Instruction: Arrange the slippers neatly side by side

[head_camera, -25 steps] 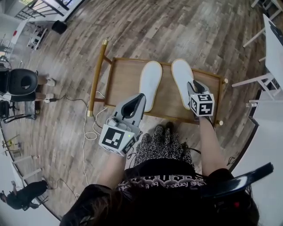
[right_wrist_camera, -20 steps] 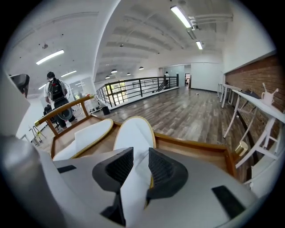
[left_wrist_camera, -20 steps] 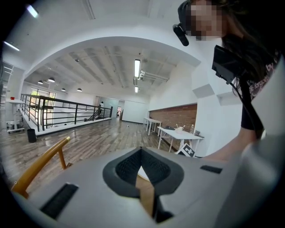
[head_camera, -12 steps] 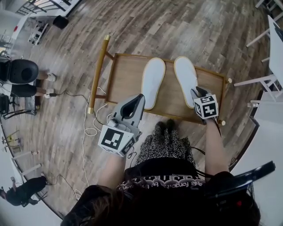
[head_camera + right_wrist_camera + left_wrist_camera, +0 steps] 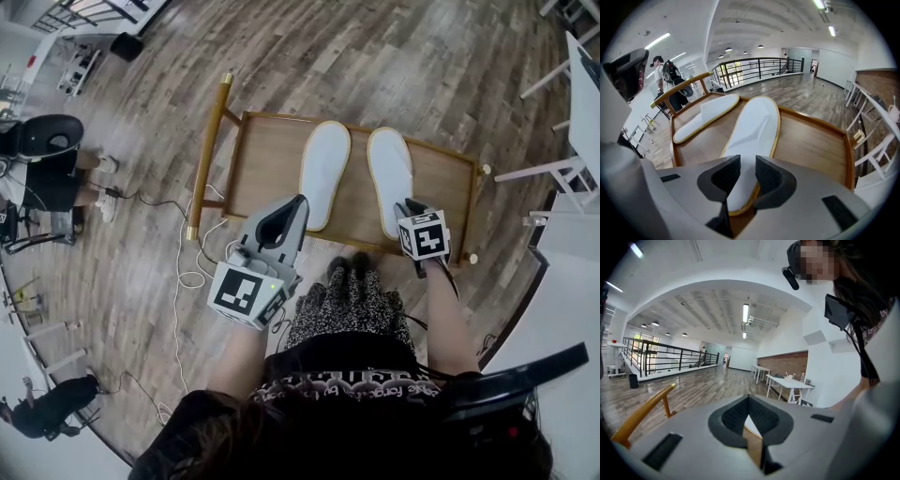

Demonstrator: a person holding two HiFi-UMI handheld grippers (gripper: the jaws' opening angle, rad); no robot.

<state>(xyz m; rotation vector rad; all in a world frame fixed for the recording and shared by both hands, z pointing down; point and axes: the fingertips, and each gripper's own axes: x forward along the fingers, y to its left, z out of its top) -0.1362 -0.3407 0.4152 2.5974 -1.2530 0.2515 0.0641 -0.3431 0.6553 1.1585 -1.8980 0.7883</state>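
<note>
Two white slippers with yellow rims lie side by side on a low wooden table [image 5: 262,169]: the left slipper [image 5: 323,173] and the right slipper [image 5: 386,173]. My right gripper [image 5: 403,208] hovers at the right slipper's heel. In the right gripper view its jaws [image 5: 747,164] stand slightly apart, with the right slipper [image 5: 754,126] passing beneath them and the left slipper [image 5: 705,117] further left. My left gripper [image 5: 300,202] is held up near the table's front edge, left of the slippers. Its jaw tips [image 5: 749,399] touch with nothing between them.
A wooden handle rail [image 5: 208,159] runs along the table's left side. A white cable [image 5: 187,272] loops on the plank floor beside it. White table legs [image 5: 553,169] stand at the right. A seated person [image 5: 47,159] is at the far left.
My right gripper has shifted a little left and back toward me, now over the right slipper's heel. The left gripper has hardly moved.
</note>
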